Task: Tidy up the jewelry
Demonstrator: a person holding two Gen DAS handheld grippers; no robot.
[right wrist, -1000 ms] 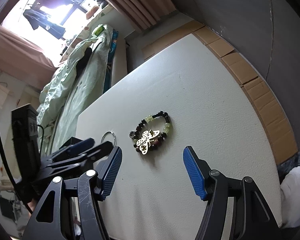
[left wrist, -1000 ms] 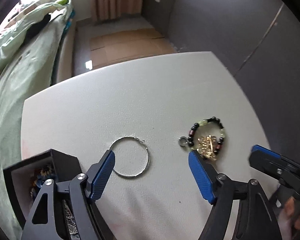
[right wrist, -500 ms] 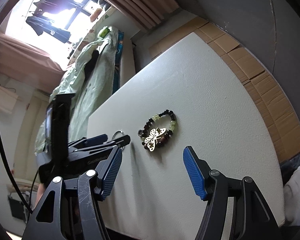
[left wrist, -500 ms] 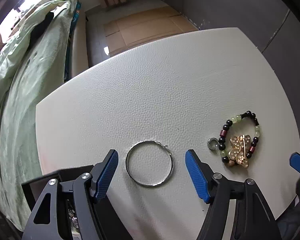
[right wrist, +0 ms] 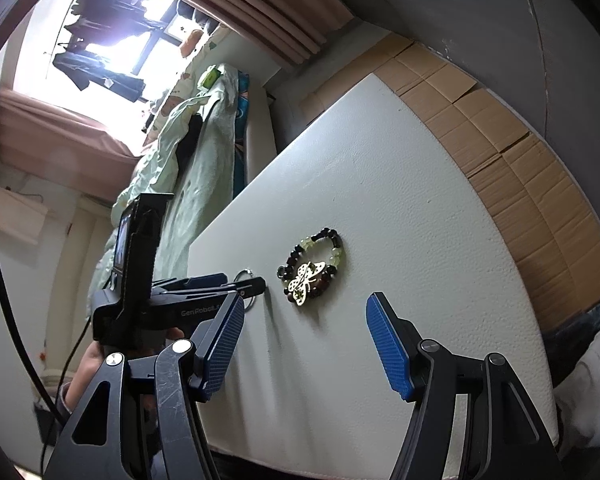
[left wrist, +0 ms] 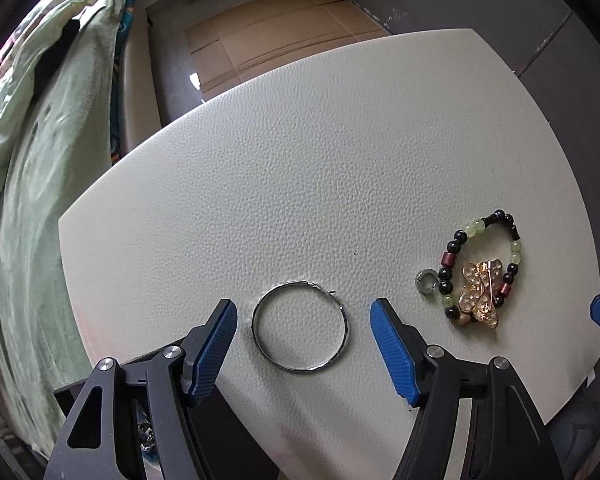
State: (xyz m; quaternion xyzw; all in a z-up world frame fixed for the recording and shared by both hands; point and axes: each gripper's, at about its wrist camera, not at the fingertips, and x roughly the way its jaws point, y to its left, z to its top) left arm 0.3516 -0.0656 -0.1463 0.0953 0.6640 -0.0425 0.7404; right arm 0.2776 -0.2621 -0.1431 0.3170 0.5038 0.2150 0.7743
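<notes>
A thin silver hoop (left wrist: 300, 327) lies flat on the white table (left wrist: 320, 152). My left gripper (left wrist: 303, 347) is open and hovers over it, one finger on each side. To the right lie a beaded bracelet (left wrist: 480, 256), a gold butterfly brooch (left wrist: 480, 295) on top of it, and a small silver ring (left wrist: 427, 281). In the right wrist view the bracelet (right wrist: 334, 246) and brooch (right wrist: 306, 280) lie ahead of my open, empty right gripper (right wrist: 305, 340); the left gripper (right wrist: 204, 292) covers most of the hoop (right wrist: 247, 278).
A black jewelry box (left wrist: 140, 432) with pieces inside sits at the table's near left corner, mostly behind my left finger. A bed with green bedding (left wrist: 40, 128) runs along the left. Cardboard (left wrist: 276, 40) covers the floor beyond the table.
My left gripper has moved right and tilted down, so the hoop now sits centred between its fingers. The right gripper has drawn back a little and stays open.
</notes>
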